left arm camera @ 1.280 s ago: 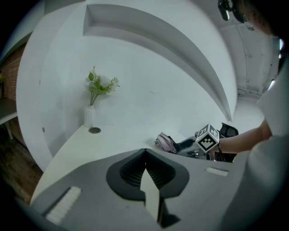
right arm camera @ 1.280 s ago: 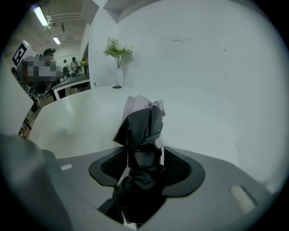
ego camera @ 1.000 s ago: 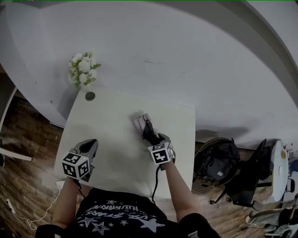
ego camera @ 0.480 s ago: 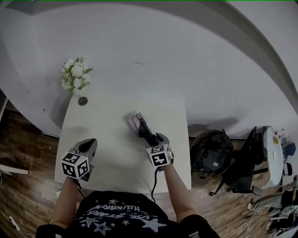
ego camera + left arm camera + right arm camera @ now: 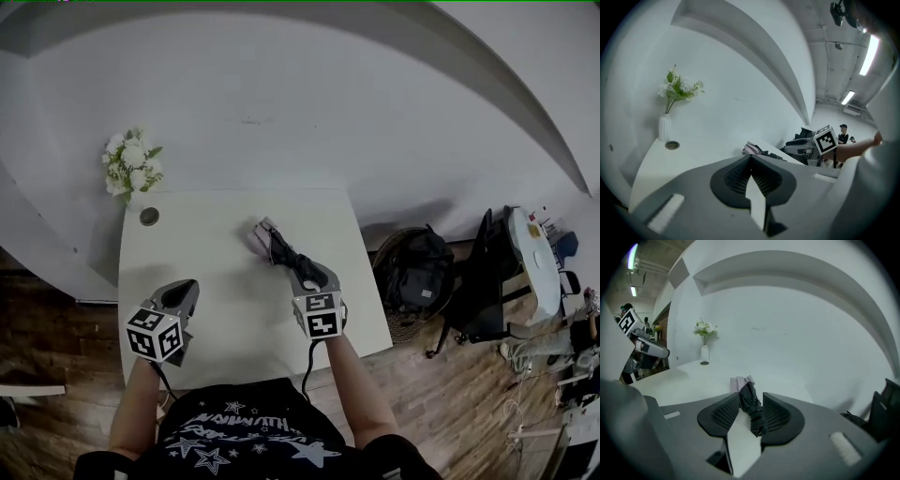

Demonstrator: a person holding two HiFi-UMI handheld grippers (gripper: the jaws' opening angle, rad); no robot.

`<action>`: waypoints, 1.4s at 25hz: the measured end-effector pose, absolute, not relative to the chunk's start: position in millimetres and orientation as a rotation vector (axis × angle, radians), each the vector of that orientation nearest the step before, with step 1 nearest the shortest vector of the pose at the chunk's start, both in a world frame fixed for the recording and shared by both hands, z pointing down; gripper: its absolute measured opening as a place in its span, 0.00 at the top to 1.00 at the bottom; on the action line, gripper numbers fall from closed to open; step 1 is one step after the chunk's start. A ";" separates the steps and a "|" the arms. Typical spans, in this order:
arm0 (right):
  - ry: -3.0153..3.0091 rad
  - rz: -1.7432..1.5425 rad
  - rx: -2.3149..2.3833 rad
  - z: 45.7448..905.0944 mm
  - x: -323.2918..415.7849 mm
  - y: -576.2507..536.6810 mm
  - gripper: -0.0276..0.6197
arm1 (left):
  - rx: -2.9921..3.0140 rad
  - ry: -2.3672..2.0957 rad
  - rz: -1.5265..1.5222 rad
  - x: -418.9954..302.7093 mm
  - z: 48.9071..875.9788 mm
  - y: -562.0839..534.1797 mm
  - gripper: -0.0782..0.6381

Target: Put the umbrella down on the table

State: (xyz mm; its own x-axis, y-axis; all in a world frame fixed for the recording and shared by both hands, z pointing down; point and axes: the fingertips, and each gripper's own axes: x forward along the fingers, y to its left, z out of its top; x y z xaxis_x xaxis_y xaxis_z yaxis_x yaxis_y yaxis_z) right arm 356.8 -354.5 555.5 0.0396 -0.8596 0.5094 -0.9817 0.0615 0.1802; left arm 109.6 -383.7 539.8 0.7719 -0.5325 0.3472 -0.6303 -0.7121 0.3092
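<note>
- Head view: shows both grippers together over the white table. The left gripper hangs at the near left edge. The right gripper is further in, toward the right side.
- Head view: the umbrella runs from the right jaws toward the wall, over the table's right half. Its black part is at the jaws and its lilac end points away.
- Head view: the jaw state cannot be read here (the cubes and housings cover the pads).
- Right gripper view: the jaws are closing, and the black folded fabric fills the gap, with a pad against each side.
- Right gripper view: the near tip sticks out behind the pads. The lilac end sits low over the table, but contact there cannot be told.
- Left gripper view: the pads are pressed together with nothing between them.
- Left gripper view: the umbrella shows only as a small lilac and dark bundle just beyond the jaws, with the right gripper's cube further right.
- Both gripper views: a white vase holds the flowers, with a round disc beside it. In the head view the flowers hide the vase.
- Head view only: a wooden floor and a black bag right of the table.
</note>
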 end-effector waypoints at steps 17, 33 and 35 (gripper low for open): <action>-1.653 0.542 2.135 573.8 328.3 -252.3 0.93 | 2.634 -0.488 0.426 129.4 568.7 -348.5 0.89; -1.659 0.583 2.238 560.6 261.4 -140.9 0.93 | 2.709 -0.382 0.428 99.5 545.9 -247.3 0.89; -1.652 0.578 2.247 558.4 254.4 -127.2 0.93 | 2.716 -0.374 0.425 92.2 542.8 -234.7 0.89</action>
